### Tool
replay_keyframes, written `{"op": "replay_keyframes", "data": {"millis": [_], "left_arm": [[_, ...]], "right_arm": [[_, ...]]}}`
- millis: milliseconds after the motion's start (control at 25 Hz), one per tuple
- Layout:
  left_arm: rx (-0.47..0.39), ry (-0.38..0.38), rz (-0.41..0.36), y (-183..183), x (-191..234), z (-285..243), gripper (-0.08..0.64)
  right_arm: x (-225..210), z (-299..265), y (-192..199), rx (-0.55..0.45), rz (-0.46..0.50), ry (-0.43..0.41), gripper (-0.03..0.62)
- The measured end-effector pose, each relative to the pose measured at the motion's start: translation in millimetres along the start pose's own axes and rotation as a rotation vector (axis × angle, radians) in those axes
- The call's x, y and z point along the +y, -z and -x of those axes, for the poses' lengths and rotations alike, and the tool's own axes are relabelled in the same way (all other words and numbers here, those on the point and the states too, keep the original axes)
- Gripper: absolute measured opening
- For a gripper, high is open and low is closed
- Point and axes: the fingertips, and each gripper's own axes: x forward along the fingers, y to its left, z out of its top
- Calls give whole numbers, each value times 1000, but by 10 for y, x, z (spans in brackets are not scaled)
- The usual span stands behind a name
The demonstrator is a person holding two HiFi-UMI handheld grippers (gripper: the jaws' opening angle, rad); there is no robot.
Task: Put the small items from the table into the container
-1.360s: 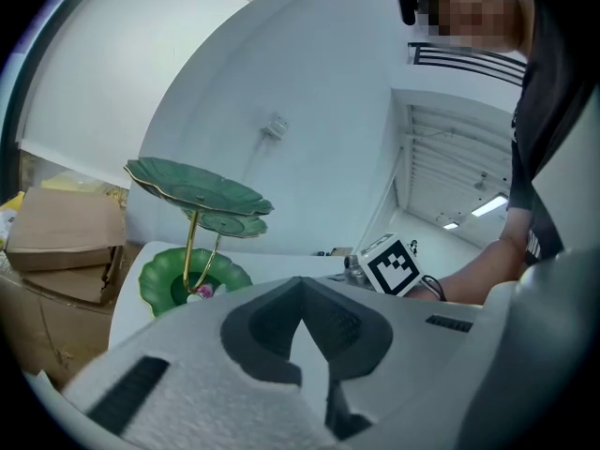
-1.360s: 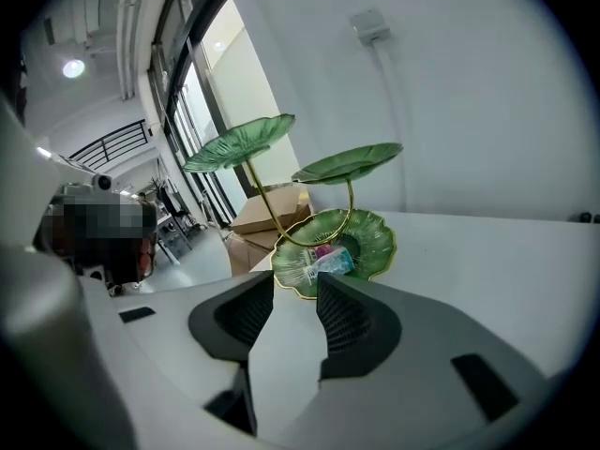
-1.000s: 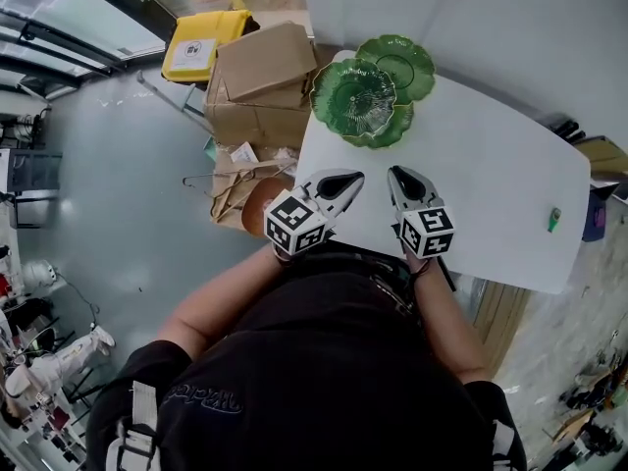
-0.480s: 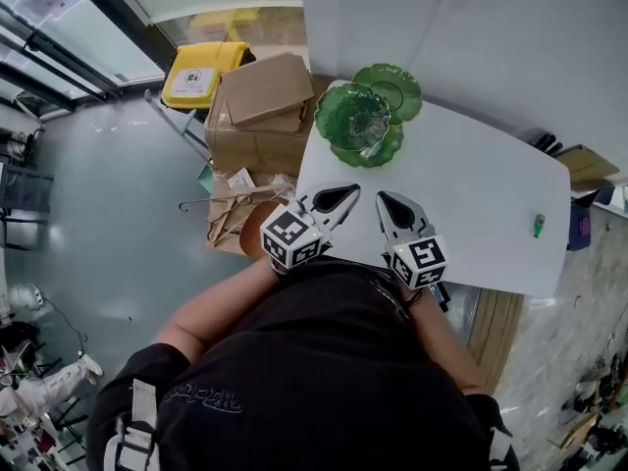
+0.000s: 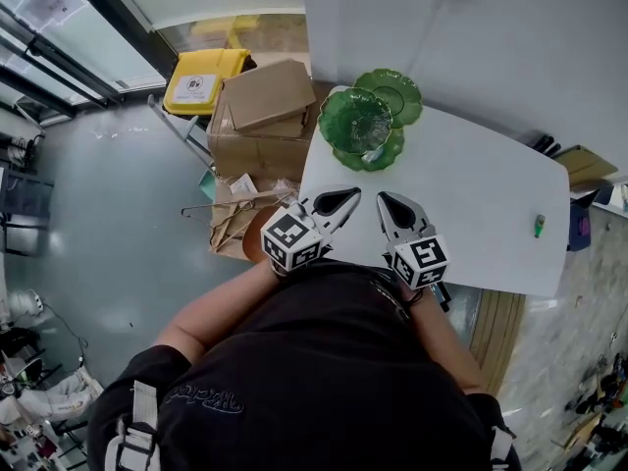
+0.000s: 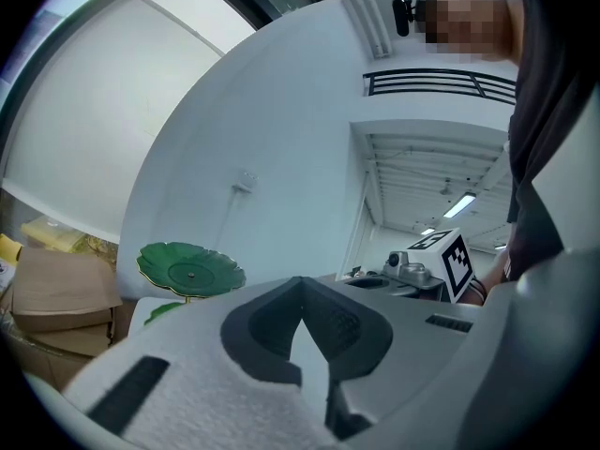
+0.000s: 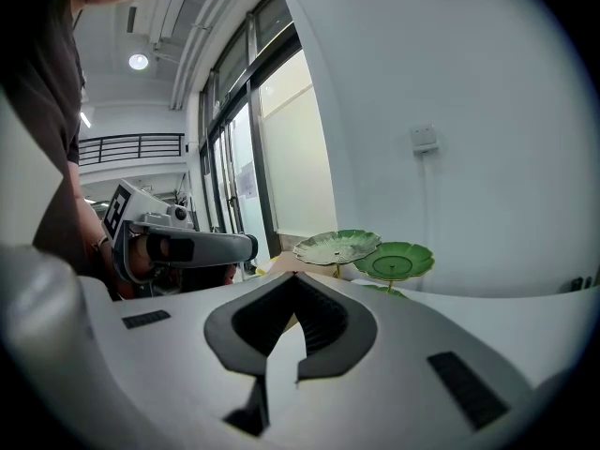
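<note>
A green leaf-shaped tiered dish [image 5: 368,116] stands at the far left corner of the white table [image 5: 471,194]. A small green item [image 5: 538,226] lies near the table's right edge. My left gripper [image 5: 339,201] and right gripper [image 5: 392,207] hover side by side over the table's near edge, both shut with nothing between the jaws. In the left gripper view the shut gripper [image 6: 302,284] points level, with the dish [image 6: 190,270] ahead to its left. From the right gripper [image 7: 293,279], the dish [image 7: 361,248] lies ahead and slightly right.
Cardboard boxes [image 5: 265,106] and a yellow bin [image 5: 201,75] sit on the floor left of the table, with wire hangers [image 5: 231,204] below them. A white wall [image 5: 471,27] runs behind the table. A blue object [image 5: 579,232] stands past the right edge.
Both grippers have risen a little above the table's near edge, and the head view has shifted. Over the last half second they stay nearly still.
</note>
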Motion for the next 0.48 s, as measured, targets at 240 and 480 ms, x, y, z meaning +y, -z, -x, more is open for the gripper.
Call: {"op": "replay_keyframes", "data": {"millis": [240,480], "left_arm": [[7,-6,8,36,2,28,6],[1,-13,-11,20,-23,6,6]], "right_arm": [[41,-9,16,6,7,-6,15],[1,53,30,11,-3,14,15]]}}
